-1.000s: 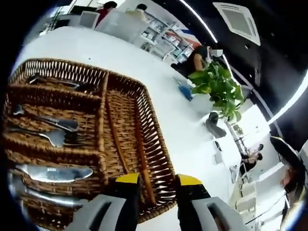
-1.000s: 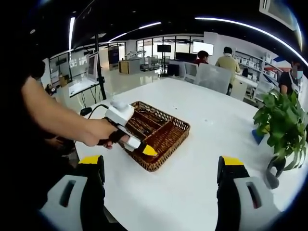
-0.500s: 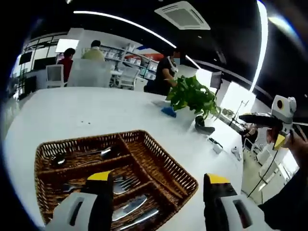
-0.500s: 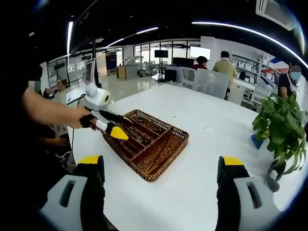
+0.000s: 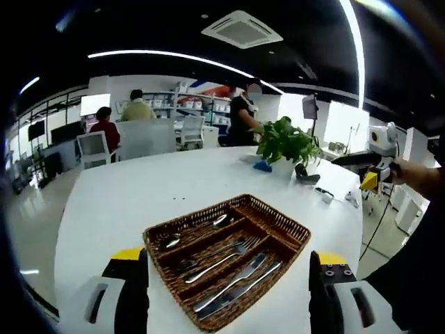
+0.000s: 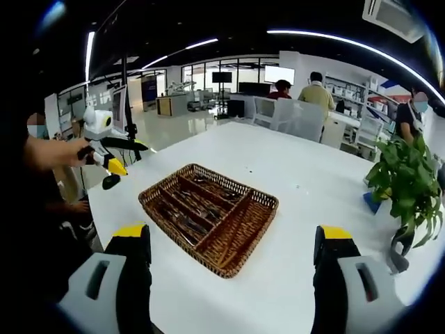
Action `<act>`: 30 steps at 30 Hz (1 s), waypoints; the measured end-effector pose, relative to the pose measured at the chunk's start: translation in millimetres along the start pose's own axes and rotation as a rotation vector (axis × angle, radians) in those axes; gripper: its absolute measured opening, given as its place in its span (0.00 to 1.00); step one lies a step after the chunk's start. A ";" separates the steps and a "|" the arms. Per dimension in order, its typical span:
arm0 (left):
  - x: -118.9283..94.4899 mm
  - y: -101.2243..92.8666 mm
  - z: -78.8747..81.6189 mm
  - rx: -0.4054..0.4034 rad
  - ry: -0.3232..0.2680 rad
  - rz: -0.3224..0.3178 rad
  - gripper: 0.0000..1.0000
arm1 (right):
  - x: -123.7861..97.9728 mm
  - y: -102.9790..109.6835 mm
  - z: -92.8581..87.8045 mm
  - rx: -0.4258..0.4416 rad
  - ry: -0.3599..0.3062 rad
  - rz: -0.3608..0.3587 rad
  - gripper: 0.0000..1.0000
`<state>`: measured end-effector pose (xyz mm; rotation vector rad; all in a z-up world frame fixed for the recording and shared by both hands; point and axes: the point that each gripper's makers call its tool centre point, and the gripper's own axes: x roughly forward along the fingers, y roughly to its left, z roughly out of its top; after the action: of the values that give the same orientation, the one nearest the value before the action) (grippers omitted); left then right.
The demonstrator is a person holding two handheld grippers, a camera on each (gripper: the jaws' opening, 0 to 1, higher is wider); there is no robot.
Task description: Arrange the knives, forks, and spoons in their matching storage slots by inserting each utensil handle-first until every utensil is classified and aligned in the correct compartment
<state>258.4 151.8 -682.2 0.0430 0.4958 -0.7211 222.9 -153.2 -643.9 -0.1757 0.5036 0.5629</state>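
Observation:
A brown wicker basket (image 5: 150, 243) with several compartments sits on the white table (image 5: 125, 202). Spoons (image 5: 198, 232) lie in its far slot, forks (image 5: 219, 259) in the middle one, knives (image 5: 240, 282) in the near one, and a long side slot (image 5: 281, 233) runs across their ends. My left gripper (image 5: 229, 259) hangs open before the basket, well back from it. The right gripper (image 5: 368, 179) shows at the right edge, in a hand. In the right gripper view the basket (image 6: 275, 202) lies ahead of my open right gripper (image 6: 233, 236). The left gripper (image 6: 115, 165) is off to the basket's left.
A potted plant (image 5: 285, 142) and a small blue thing (image 5: 262, 165) stand near the table's far side; the plant (image 6: 403, 188) is also at the right in the right gripper view. People and chairs (image 5: 149, 136) are beyond the table. Bare tabletop surrounds the basket.
My left gripper has drawn back and away from over the basket, and its jaws have spread wide. In the right gripper view it has moved left, clear of the basket. The right gripper stays open.

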 end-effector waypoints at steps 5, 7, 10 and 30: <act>-31.2 21.2 -4.7 0.058 0.025 0.075 1.00 | 7.5 9.1 2.5 0.003 0.006 -0.008 0.99; -39.3 22.9 -10.7 0.085 0.063 0.077 1.00 | 10.9 12.5 0.4 0.002 0.012 -0.003 0.99; -54.4 24.4 -26.9 0.166 0.148 0.071 1.00 | 15.0 15.3 -9.5 0.009 0.040 0.007 0.99; -71.6 14.6 -0.1 0.059 0.014 0.098 1.00 | 7.4 21.2 -13.9 -0.001 0.068 0.026 0.99</act>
<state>221.8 207.4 -652.0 0.1266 0.4824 -0.6397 211.0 -136.1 -660.1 -0.1900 0.5723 0.5840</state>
